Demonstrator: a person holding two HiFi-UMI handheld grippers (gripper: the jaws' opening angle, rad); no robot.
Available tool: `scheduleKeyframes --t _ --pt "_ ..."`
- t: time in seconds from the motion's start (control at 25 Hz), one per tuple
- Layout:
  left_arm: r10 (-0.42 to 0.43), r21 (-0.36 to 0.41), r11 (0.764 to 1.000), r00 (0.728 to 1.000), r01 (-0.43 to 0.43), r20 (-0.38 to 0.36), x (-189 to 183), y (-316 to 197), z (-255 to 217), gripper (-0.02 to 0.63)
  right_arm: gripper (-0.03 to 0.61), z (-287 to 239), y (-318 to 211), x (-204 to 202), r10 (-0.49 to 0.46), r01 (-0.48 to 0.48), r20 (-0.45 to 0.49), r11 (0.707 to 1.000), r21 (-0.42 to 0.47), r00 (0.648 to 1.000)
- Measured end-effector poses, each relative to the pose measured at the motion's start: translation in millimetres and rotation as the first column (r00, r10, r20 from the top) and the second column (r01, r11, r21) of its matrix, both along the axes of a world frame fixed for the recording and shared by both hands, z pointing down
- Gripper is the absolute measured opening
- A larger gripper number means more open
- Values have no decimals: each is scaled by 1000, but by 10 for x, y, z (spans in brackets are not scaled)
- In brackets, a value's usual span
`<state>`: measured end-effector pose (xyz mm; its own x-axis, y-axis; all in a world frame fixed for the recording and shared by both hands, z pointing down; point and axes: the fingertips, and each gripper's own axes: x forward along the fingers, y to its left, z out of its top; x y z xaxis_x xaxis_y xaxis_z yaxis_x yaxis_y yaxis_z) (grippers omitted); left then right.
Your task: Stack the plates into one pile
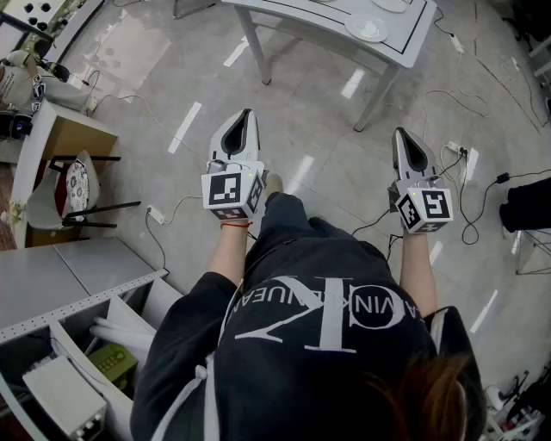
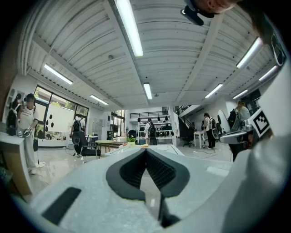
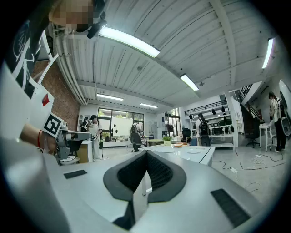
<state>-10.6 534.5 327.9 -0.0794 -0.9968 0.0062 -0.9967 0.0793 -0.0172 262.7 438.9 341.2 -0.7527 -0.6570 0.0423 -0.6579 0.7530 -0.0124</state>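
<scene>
A white table [image 1: 405, 52] stands ahead of me at the top of the head view, with a white plate [image 1: 370, 30] near its front edge and another plate [image 1: 392, 4] at the frame's top. In the right gripper view the table [image 3: 207, 157] shows flat plates [image 3: 194, 151] on its top. I hold both grippers level over the floor, well short of the table. My left gripper [image 1: 247, 116] is shut with nothing in it, its jaws meeting at the tip [image 2: 146, 150]. My right gripper [image 1: 403, 133] is likewise shut and empty [image 3: 146, 152].
A desk with a chair [image 1: 73, 185] stands at the left. A grey shelf unit [image 1: 60, 284] with boxes sits at the lower left. Cables [image 1: 465, 198] and a power strip [image 1: 155, 214] lie on the glossy floor. Several people [image 2: 150, 129] stand far off in the room.
</scene>
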Motion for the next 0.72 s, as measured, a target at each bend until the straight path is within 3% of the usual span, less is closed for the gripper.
scheduleKeyframes --t 0.72 --pt "-2 -9 1000 1000 2 -16 29 -126 -13 9 0 19 -35 115 12 -11 21 1000 -26 1000"
